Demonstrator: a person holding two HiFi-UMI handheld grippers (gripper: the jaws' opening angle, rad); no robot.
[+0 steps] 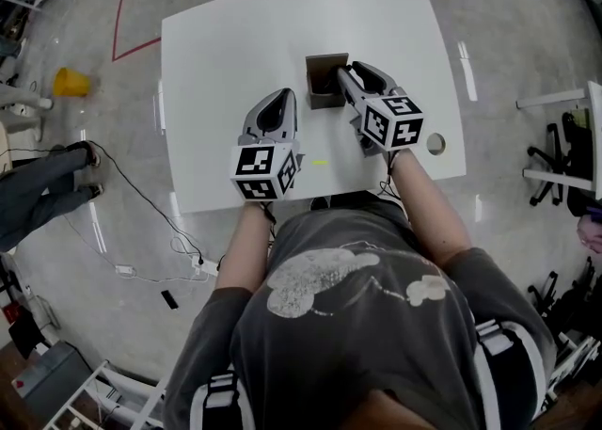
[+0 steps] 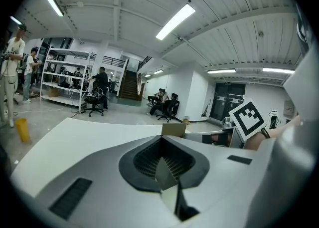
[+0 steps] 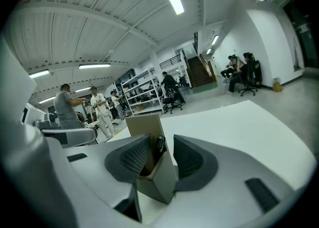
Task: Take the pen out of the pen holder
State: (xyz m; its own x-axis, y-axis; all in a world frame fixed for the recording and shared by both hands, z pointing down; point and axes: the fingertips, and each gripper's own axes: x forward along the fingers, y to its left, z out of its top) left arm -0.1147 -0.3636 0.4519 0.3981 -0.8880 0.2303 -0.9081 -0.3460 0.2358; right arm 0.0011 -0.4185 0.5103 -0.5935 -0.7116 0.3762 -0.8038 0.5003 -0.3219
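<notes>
A small brown cardboard pen holder (image 1: pixel 324 80) stands upright near the middle of the white table (image 1: pixel 226 33). In the right gripper view the holder (image 3: pixel 157 177) sits between the open jaws of my right gripper (image 3: pixel 160 145), with a dark pen (image 3: pixel 160 143) standing in it; the pads do not press on either. From the head view my right gripper (image 1: pixel 341 74) reaches the holder's right side. My left gripper (image 1: pixel 279 97) hovers left of and nearer than the holder, shut and empty. Its own view shows the meeting tips (image 2: pixel 162 140) and the holder (image 2: pixel 173 129) beyond.
A round cable hole (image 1: pixel 435 144) is in the table's right front corner, and a small yellow-green mark (image 1: pixel 321 162) lies near the front edge. On the floor are a yellow object (image 1: pixel 71 83), cables (image 1: pixel 141 202) and a person's legs (image 1: pixel 42 183).
</notes>
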